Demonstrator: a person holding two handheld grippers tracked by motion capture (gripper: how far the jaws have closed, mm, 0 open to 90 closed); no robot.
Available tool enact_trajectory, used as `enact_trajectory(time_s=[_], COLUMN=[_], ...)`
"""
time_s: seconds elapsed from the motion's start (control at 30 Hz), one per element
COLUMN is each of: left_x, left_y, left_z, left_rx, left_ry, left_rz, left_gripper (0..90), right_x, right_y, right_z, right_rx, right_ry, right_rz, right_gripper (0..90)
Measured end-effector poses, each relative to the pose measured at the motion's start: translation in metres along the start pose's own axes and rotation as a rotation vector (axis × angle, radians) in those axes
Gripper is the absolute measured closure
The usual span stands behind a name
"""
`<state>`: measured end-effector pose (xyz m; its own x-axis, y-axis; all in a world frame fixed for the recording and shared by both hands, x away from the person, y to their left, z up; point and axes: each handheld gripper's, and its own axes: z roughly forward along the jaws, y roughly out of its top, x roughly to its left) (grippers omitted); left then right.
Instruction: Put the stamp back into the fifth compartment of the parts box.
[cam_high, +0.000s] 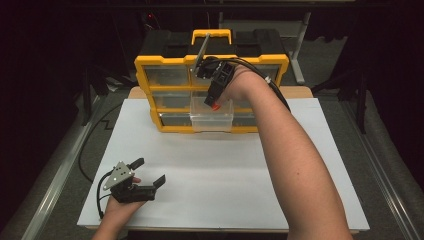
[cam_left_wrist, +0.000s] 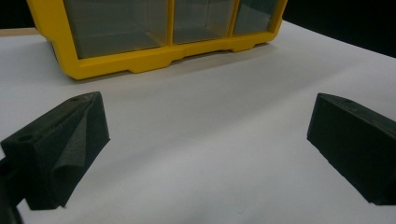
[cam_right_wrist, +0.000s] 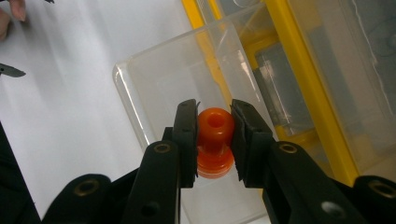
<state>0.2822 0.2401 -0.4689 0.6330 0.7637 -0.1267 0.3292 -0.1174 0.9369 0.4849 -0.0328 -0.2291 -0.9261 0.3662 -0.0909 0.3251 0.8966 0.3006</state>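
Bright orange on the small spool-shaped piece (cam_right_wrist: 215, 140), glossy, a shade deeper at its flared base. Matte black on the right tool (cam_right_wrist: 214, 140) around it, brassy rings at the screw holes. The pulled-out drawer (cam_right_wrist: 154, 88) is clear, colourless plastic. Behind it, the organizer (cam_high: 165, 62) shows a strong yellow frame, a black top, a yellow handle and smoky see-through drawer fronts. The bench (cam_high: 225, 175) is plain white, no pattern. The left tool (cam_high: 145, 175) is black with a grey plate on top.
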Motion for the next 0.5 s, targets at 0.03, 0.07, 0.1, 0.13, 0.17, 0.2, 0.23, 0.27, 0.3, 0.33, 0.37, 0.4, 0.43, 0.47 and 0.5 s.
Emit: enact_trajectory(time_s=[0.03,0.07,0.1,0.13,0.17,0.2,0.23,0.27,0.3,0.33,0.37,0.4,0.43,0.47,0.5], left_x=[0.000,0.000,0.000,0.000,0.000,0.000,0.000,0.000,0.000,0.000,0.000,0.000,0.000,0.000,0.000], left_y=[0.000,0.000,0.000,0.000,0.000,0.000,0.000,0.000,0.000,0.000,0.000,0.000,0.000,0.000,0.000], left_z=[0.000,0.000,0.000,0.000,0.000,0.000,0.000,0.000,0.000,0.000,0.000,0.000,0.000,0.000,0.000], left_rx=[-0.001,-0.001,0.000,0.000,-0.001,-0.001,-0.001,0.002,0.003,0.002,0.003,0.002,0.001,0.000,0.003], left_ry=[0.000,0.000,-0.001,-0.001,-0.001,-0.001,-0.002,-0.002,-0.003,-0.003,-0.003,-0.004,-0.004,-0.004,-0.003], left_rz=[0.000,0.000,0.000,0.000,0.000,0.001,0.001,0.001,0.002,0.001,0.001,0.000,-0.001,-0.002,0.000], left_gripper=[0.1,0.1,0.1,0.1,0.1,0.1,0.1,0.1,0.1,0.1,0.1,0.1,0.1,0.1,0.1], right_x=[0.000,0.000,0.000,0.001,0.001,0.001,0.001,0.001,0.000,0.000,0.000,0.000,0.000,0.001,0.001], right_y=[0.000,0.000,0.000,0.000,0.000,0.000,0.000,0.000,0.000,-0.001,-0.001,-0.001,-0.001,-0.002,-0.002], right_z=[0.002,0.003,0.004,0.006,0.007,0.007,0.009,0.010,0.011,0.013,0.014,0.016,0.017,0.019,0.020], right_rx=[-0.002,0.001,0.009,0.011,0.007,0.007,0.010,0.008,0.007,0.006,0.016,0.013,0.019,0.018,0.018], right_ry=[-0.001,-0.005,-0.003,-0.008,-0.007,-0.007,-0.004,-0.004,-0.006,-0.007,-0.004,-0.004,-0.004,-0.008,-0.006], right_rz=[0.002,-0.003,-0.003,-0.004,-0.003,-0.006,-0.002,-0.003,-0.005,-0.003,-0.001,-0.002,-0.003,-0.002,-0.003], right_gripper=[73.6,73.6,73.6,73.6,73.5,73.5,73.5,73.5,73.5,73.5,73.5,73.5,73.5,73.4,73.4])
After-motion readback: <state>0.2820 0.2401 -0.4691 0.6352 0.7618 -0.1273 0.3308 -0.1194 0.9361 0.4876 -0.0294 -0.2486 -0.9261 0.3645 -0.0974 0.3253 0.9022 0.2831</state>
